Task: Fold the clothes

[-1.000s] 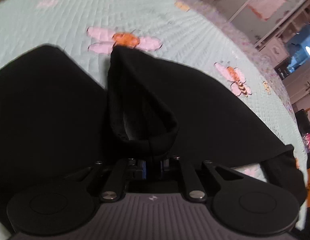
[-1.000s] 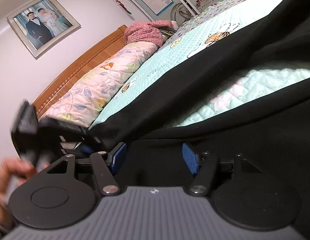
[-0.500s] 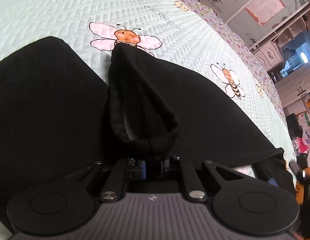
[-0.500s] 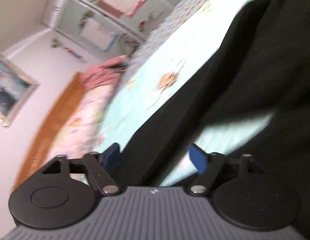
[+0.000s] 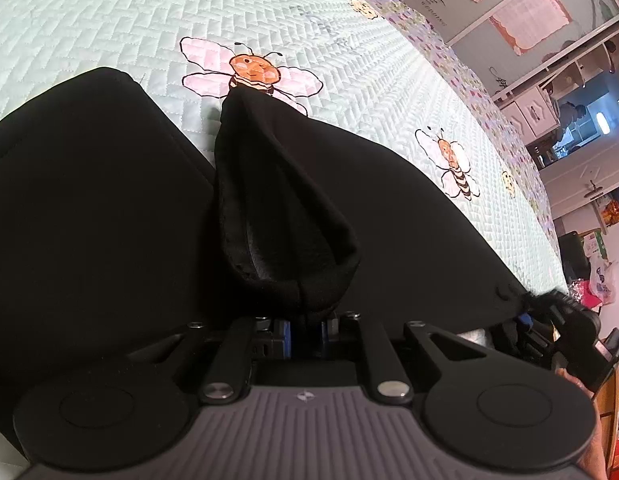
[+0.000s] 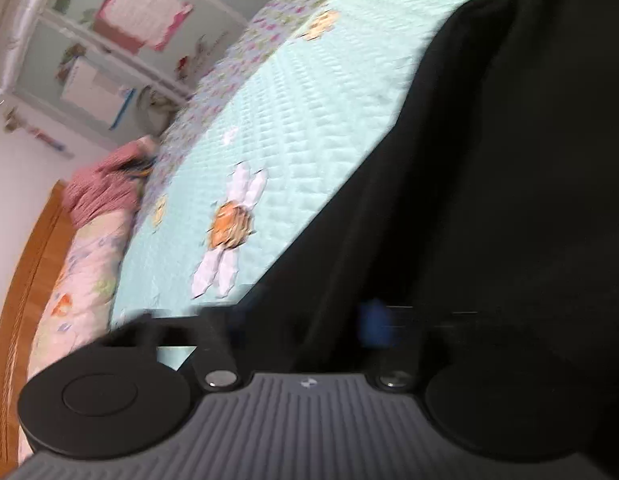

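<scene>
A black garment [image 5: 389,208] lies spread on the mint quilted bedspread [image 5: 109,20]. My left gripper [image 5: 305,330] is shut on a raised fold of its hem, which stands up as a pouch in front of the fingers. In the left wrist view my right gripper [image 5: 549,320] sits at the garment's far right corner. The right wrist view is blurred. There the right gripper [image 6: 309,320] has its jaws closing, with the black garment [image 6: 489,160] edge between them and a gap still showing at the blue pad [image 6: 373,322].
The bedspread [image 6: 309,120] carries bee and flower prints. A wooden headboard [image 6: 25,280], a floral pillow [image 6: 81,272] and a pink-red cloth heap [image 6: 105,184] lie at the bed's head. White cabinets [image 5: 529,108] and clutter stand beyond the bed's right edge.
My right gripper swung along the bed and rolled, now straddling the garment's edge with narrower jaws; it has entered the left wrist view. The left gripper keeps its hold.
</scene>
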Motion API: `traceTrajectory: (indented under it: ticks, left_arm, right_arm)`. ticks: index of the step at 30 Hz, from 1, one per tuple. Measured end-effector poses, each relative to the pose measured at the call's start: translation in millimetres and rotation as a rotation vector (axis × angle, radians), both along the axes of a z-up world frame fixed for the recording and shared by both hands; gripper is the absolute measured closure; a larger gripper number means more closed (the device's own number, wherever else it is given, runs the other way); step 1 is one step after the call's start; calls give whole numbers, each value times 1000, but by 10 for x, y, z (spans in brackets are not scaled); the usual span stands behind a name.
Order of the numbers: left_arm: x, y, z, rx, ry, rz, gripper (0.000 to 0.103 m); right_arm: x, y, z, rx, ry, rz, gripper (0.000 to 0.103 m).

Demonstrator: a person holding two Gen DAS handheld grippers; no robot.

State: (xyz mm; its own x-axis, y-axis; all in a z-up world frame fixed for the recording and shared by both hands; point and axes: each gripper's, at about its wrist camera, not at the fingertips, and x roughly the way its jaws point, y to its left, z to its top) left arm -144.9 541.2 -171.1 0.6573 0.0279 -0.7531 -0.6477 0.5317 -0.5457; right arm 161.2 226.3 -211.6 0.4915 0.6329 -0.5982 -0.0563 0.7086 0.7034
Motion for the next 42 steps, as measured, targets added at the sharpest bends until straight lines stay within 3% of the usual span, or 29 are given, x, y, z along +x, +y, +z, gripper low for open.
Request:
traceTrajectory:
  ticks: [2,7,10,15,18,21,24,30,31,33,35,37,40,42]
  left_arm:
    - [-20,40,5,-10,-9,11,91]
    - [-167,160,37,-12,-12,58,91]
    - [-308,243,82,-20,-28,99,92]
    - [-585,380,147,-32,-60,167,92]
    - [-697,387,56,-42,-13,191,91]
    - [-742,353,43,-19,-12,184,91]
    - [-726,332,302,54,-65,150,93]
    - [-920,312,999,237,-231,83,92]
    - [-977,292,989,263,-219,67,92]
    - [-1070,315,749,244,-117,69,89]
    - [-1233,432,266,78,-18,141,89]
    - [-1380,455,-72,-17,-17,195,90]
    - [-1330,354,21,77,-12,161,90]
    - [-1308,368,88,90,-17,160,90]
  right_arm:
    - [-46,-39,36,20,-23,16,87]
    - [-380,-178,452,71,-200,178,90]
    - [-743,-121,764,-30,-352,322,90]
    - [-1310,-177,880,-123,-440,445,90]
    - [-1463,-229,613,-173,-357,473,90]
    - [-1535,-298,338,-154,-249,453,90]
    - [-1553,-355,266,-105,-198,426,90]
    - [-1656,-340,555,-6,-216,452,90]
    - [-1673,-321,574,-3,-217,465,90]
    - [-1726,-273,512,-42,-206,501,90]
    - [-1764,-234,365,-73,-168,525,90]
    - [-1810,-213,221,-100,-128,536,90]
    - [-1867,-205,128,-135,-126,541,90]
    - [-1856,-200,138,-127,-122,530,90]
